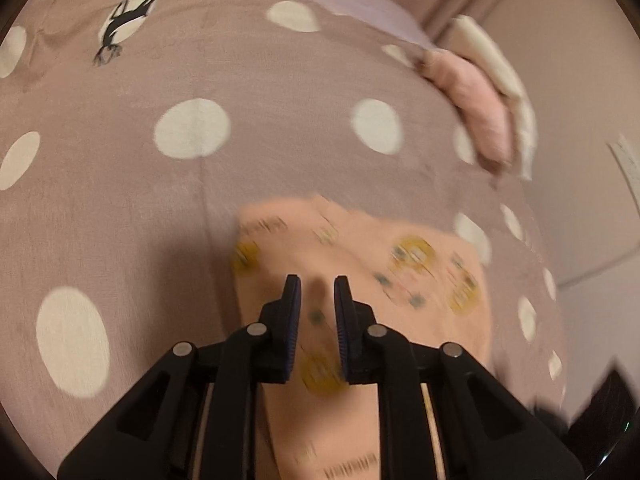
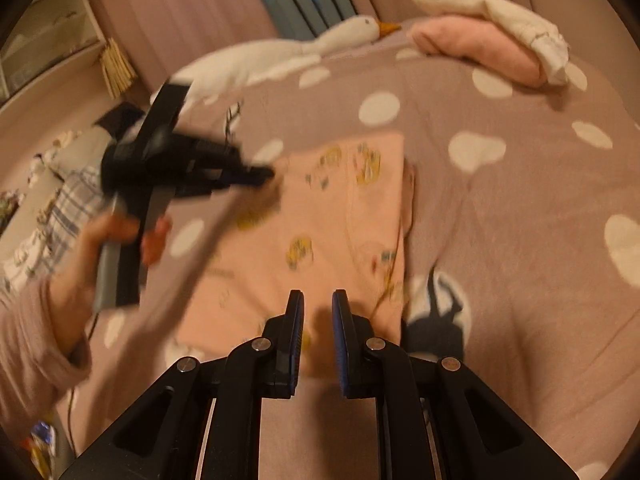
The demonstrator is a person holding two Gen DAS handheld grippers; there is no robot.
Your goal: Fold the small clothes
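Note:
A peach garment with small yellow prints lies folded flat on the polka-dot bed cover. My left gripper hovers low over it, its jaws almost together and no cloth pinched between them. In the right wrist view the left gripper is blurred and its tips are at the garment's far left corner. A hand holds it. My right gripper is over the garment's near edge, shut with nothing gripped.
A rolled pink cloth and a white cloth lie at the cover's far right edge. A white goose plush lies along the far side. Shelves stand at the left, beyond the bed.

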